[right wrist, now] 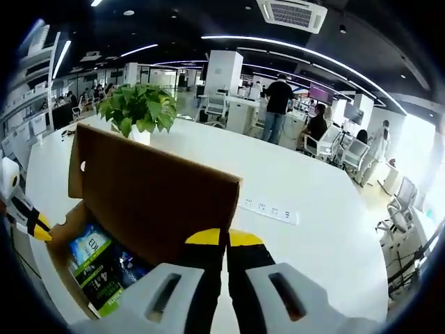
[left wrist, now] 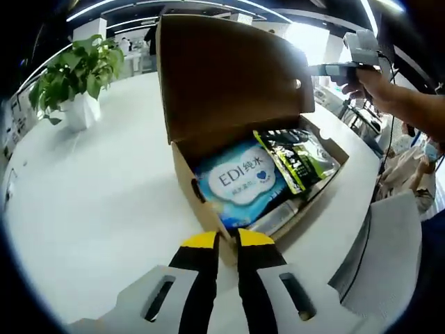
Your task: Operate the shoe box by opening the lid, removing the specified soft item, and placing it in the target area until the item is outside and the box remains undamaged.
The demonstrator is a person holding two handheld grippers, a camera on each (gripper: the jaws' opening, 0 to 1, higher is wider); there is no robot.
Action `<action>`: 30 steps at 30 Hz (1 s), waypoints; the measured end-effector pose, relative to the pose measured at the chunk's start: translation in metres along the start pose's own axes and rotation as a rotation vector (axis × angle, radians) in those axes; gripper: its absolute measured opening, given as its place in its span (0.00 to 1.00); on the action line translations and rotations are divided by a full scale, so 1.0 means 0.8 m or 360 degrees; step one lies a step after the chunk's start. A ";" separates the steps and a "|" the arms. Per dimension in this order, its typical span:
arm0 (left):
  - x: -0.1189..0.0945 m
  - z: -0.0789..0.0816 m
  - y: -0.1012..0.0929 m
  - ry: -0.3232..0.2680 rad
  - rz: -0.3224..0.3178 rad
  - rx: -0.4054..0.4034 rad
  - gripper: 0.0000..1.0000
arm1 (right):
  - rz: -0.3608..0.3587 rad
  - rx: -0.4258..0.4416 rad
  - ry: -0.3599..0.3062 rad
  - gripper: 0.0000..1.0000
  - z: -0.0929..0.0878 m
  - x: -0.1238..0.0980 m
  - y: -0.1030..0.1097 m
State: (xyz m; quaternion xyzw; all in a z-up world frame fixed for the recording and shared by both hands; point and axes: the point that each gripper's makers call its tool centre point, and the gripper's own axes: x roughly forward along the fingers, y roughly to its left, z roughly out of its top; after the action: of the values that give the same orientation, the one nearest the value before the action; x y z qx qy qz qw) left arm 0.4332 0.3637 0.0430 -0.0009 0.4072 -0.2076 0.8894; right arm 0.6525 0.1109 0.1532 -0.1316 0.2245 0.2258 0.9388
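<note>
My main worry is the lid point(left wrist: 229, 69): it stands upright on its hinge with nothing I can see propping it, and my right gripper point(right wrist: 225, 240) sits just behind its top edge, so a nudge could fold it down onto the contents or crease the cardboard. My left gripper point(left wrist: 227, 240) has its fingers closed together and empty, just short of the shoe box point(left wrist: 208, 209) front wall; pushing in like that could dent the wall or slide the box across the bench point(left wrist: 104, 174). The right fingers look closed too (I judge them empty).

Just beyond my left fingers, inside the box, lies the soft blue-and-white wipes pack point(left wrist: 243, 181), flat and glossy, with a dark green pouch point(left wrist: 299, 156) beside it, slightly overlapping. Glossy film may slip.
</note>
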 end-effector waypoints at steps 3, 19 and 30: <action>-0.001 0.000 0.000 0.0000 0.0000 0.0004 0.06 | 0.0001 -0.0015 0.0012 0.00 0.001 0.007 -0.001; 0.000 0.001 0.000 -0.0012 -0.0008 -0.0009 0.06 | -0.0002 -0.0002 0.0096 0.00 -0.003 0.039 0.000; 0.001 0.001 0.001 -0.0023 -0.0013 -0.0011 0.06 | 0.0000 0.0001 0.0183 0.00 -0.015 0.067 -0.005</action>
State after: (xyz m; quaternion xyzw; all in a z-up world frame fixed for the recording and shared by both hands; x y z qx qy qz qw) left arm 0.4343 0.3642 0.0430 -0.0070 0.4014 -0.2099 0.8915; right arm 0.6930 0.1227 0.1175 -0.1442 0.2783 0.2177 0.9243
